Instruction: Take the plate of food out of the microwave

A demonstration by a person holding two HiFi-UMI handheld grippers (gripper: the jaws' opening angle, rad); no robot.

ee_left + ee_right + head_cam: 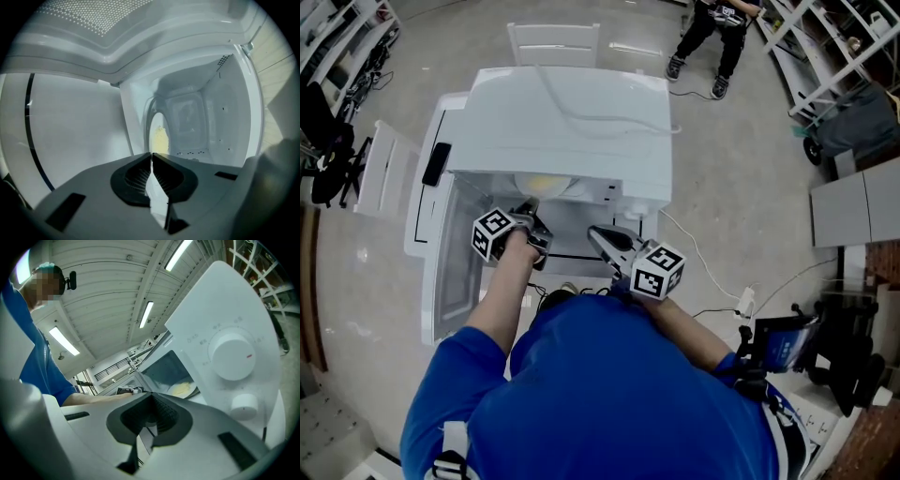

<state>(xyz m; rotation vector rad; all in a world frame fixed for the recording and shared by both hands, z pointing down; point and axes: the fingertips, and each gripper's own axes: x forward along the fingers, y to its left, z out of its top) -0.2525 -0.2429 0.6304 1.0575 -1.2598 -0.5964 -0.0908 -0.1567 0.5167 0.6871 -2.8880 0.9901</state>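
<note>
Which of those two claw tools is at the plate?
The left gripper: shut on the plate inside the microwave. The right gripper hangs outside, shut and empty.

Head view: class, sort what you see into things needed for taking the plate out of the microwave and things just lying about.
Belongs to the job: microwave; plate of food; left gripper, shut on its rim; right gripper, shut.

Lying about: white cable on the microwave; black device beside it; white chair; power strip.
</note>
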